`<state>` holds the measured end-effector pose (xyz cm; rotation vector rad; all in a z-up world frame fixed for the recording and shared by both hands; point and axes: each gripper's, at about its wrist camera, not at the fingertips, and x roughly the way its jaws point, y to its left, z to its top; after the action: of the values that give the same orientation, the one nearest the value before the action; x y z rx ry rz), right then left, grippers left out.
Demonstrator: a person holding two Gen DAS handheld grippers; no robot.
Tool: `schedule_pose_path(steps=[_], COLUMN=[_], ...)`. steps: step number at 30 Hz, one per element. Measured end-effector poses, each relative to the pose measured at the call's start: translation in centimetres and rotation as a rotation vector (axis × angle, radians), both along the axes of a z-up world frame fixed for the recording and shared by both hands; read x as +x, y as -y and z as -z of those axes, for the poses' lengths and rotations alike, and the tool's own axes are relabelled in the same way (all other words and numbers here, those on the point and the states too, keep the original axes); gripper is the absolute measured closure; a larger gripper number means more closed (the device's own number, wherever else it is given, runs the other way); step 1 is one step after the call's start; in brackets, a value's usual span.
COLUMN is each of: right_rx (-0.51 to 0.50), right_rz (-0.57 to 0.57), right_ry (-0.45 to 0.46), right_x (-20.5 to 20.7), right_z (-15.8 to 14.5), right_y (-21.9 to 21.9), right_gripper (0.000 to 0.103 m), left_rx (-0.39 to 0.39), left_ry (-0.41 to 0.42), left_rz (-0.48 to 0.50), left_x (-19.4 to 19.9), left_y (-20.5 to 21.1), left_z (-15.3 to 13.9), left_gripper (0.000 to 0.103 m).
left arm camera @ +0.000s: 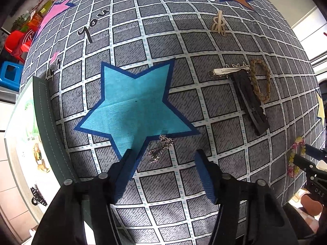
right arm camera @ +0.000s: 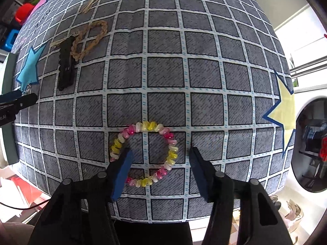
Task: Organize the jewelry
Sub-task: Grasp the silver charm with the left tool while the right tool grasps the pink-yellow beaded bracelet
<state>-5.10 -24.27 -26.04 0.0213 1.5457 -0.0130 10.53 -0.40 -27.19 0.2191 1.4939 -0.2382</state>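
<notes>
A: Grey checked cloth (right arm camera: pixel 163 75) is spread over the whole table, with coloured stars printed on it. Most of the sorting is judged still to be done: pieces are scattered loose across the cloth.

B: Which pieces can be made out?

A: From the largest down: a black clip (left arm camera: pixel 250 102) is lying against a braided band (left arm camera: pixel 261 80), with a silver clip (left arm camera: pixel 231 70) touching its top end. A bead bracelet (right arm camera: pixel 146 153) is laid flat near the front edge. A small silver chain (left arm camera: pixel 160 149) is bunched at the lower point of the blue star (left arm camera: pixel 132 104).

B: Any containers?

A: A white tray (left arm camera: pixel 18 140) is seen at the cloth's left edge; a few pieces appear to be in it already, but they cannot be identified.

B: And the tongs?

A: Both are half open and nothing is gripped. The left gripper (left arm camera: pixel 163 159) is set astride the chain. The right gripper (right arm camera: pixel 159 157) is placed with one finger inside the bracelet and one outside, its right side between them.
</notes>
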Motion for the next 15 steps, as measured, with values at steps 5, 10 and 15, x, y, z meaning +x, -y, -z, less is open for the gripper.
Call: schedule_pose_path(steps=[5, 10, 15], right_rx=[-0.001, 0.011, 0.047], right_rz=[-0.024, -0.004, 0.010], right_ry=[-0.011, -0.007, 0.025], right_x=[0.2, 2.1, 3.3], right_z=[0.0, -0.9, -2.4], right_y=[-2.0, -3.1, -2.0], right_gripper=[0.084, 0.093, 0.093], left_rx=[-0.015, -0.053, -0.086], left_ry=[-0.002, -0.014, -0.006], left_rz=[0.000, -0.020, -0.048], left_x=[0.2, 0.0, -1.2], left_y=[0.7, 0.4, -0.5], left_z=[-0.7, -1.1, -2.3], left_gripper=[0.081, 0.081, 0.081])
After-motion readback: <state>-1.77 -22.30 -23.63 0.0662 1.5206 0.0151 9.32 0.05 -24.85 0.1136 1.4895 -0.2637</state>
